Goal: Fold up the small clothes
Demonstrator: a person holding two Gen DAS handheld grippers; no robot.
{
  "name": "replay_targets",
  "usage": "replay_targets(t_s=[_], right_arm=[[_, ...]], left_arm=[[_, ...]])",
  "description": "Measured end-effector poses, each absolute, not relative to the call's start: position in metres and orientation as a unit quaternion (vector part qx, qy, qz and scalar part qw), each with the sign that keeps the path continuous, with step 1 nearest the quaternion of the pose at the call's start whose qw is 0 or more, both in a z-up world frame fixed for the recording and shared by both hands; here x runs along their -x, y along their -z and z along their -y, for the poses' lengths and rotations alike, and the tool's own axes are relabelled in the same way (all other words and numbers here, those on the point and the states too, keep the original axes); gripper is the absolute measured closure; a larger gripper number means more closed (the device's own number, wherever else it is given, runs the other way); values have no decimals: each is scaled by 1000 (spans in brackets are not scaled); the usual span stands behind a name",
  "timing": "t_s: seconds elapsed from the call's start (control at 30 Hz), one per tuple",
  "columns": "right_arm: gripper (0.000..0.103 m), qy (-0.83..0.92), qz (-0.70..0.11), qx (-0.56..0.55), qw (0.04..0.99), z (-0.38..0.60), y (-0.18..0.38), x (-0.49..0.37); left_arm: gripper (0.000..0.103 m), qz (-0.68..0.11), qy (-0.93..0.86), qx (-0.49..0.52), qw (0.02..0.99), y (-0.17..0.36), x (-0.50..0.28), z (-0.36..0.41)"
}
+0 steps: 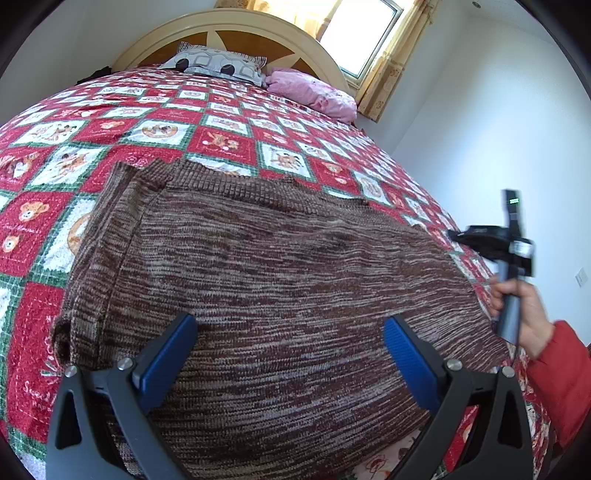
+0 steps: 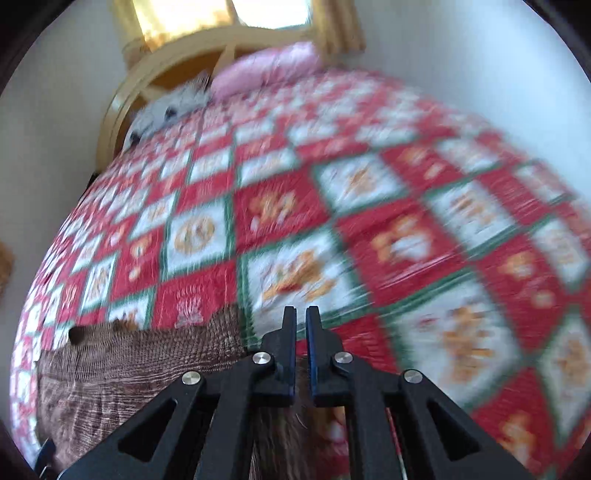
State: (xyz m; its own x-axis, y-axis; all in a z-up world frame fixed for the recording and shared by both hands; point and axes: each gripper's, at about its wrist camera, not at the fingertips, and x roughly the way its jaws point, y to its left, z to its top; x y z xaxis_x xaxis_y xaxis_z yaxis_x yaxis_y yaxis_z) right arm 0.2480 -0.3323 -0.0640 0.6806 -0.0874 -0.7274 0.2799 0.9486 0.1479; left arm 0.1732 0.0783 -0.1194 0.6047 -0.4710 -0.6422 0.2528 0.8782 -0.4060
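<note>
A brown and white marled knit sweater (image 1: 280,266) lies flat on the bed, one side strip folded in at its left. My left gripper (image 1: 291,328) is open, its blue pads spread just above the sweater's near part. My right gripper (image 2: 301,314) has its jaws nearly closed with nothing seen between them. It shows in the left wrist view (image 1: 476,240) held up past the sweater's right edge. In the blurred right wrist view the sweater (image 2: 140,373) lies at the lower left, below and beside the fingers.
The bed carries a red, white and green patchwork quilt (image 1: 155,129). A grey patterned pillow (image 1: 214,64) and a pink pillow (image 1: 314,94) lie by the cream headboard (image 1: 236,26). A window (image 1: 369,33) and a white wall stand at the right.
</note>
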Motion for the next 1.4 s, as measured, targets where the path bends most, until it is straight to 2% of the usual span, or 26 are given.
replay_targets(t_s=[0.2,0.43,0.57,0.8,0.9,1.03,1.23,1.4], right_arm=[[98,-32,-405,-80,910,253,37,-186],[98,-52,-454,-91,885,199,89,-140],[98,-29,-406,-62,911,190,98,-128],[97,-2,-397,-15,918,176,99,-128],[97,-2,-395,-16,918,179,98,-128],[97,-7,-393,-28,919,183,99,-126],[97,-10,-391,-35,920,185,99,-126],[97,-12,-391,-41,920,186,100,-126]], left_arm=[[0,-399,192,117,889,119,-174,-72],[0,-411,159,59,896,121,-172,-57],[0,-418,139,23,898,123,-173,-47],[0,-425,112,-15,898,122,-170,-41],[0,-408,87,23,908,107,-156,-58],[0,-376,71,140,913,95,-141,-113],[1,-402,27,246,882,121,-168,-172],[1,-405,41,210,889,125,-181,-151]])
